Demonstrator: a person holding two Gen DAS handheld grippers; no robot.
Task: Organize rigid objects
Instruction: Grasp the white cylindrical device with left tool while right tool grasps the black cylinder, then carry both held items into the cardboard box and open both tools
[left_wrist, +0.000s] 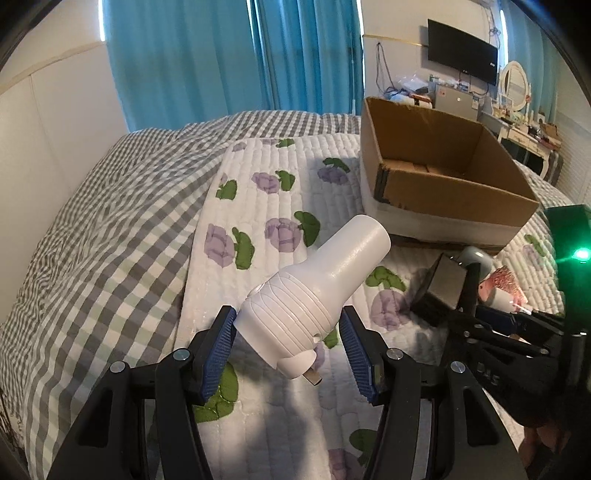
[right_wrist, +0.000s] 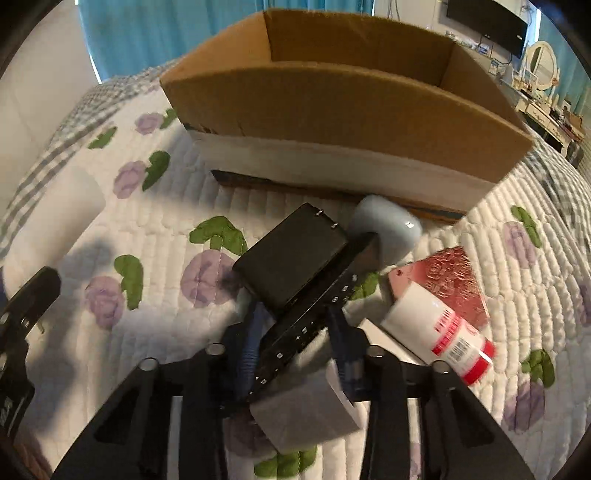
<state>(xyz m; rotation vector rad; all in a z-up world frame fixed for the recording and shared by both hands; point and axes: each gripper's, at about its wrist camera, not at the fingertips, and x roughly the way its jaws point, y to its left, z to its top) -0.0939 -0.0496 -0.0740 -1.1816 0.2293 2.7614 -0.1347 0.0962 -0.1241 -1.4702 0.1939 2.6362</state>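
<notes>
In the left wrist view my left gripper (left_wrist: 288, 317) is shut on a white plastic plug-in device (left_wrist: 314, 288). Its round nozzle points up toward the cardboard box (left_wrist: 443, 173), and it hangs above the flowered quilt. In the right wrist view my right gripper (right_wrist: 295, 321) is closed around a slim black bar with small buttons (right_wrist: 314, 306). Both blue pads sit against the bar's sides. A black box (right_wrist: 291, 254) lies on the bar's far end. The same gripper shows at the right of the left wrist view, over the black box (left_wrist: 439, 291).
The open cardboard box (right_wrist: 332, 103) stands on the bed just behind the pile. Beside the black things lie a pale blue cup (right_wrist: 388, 232), a red patterned pack (right_wrist: 450, 280), a white bottle with a red label (right_wrist: 439, 328) and a grey-white block (right_wrist: 306, 417). A checked blanket (left_wrist: 92, 221) covers the left.
</notes>
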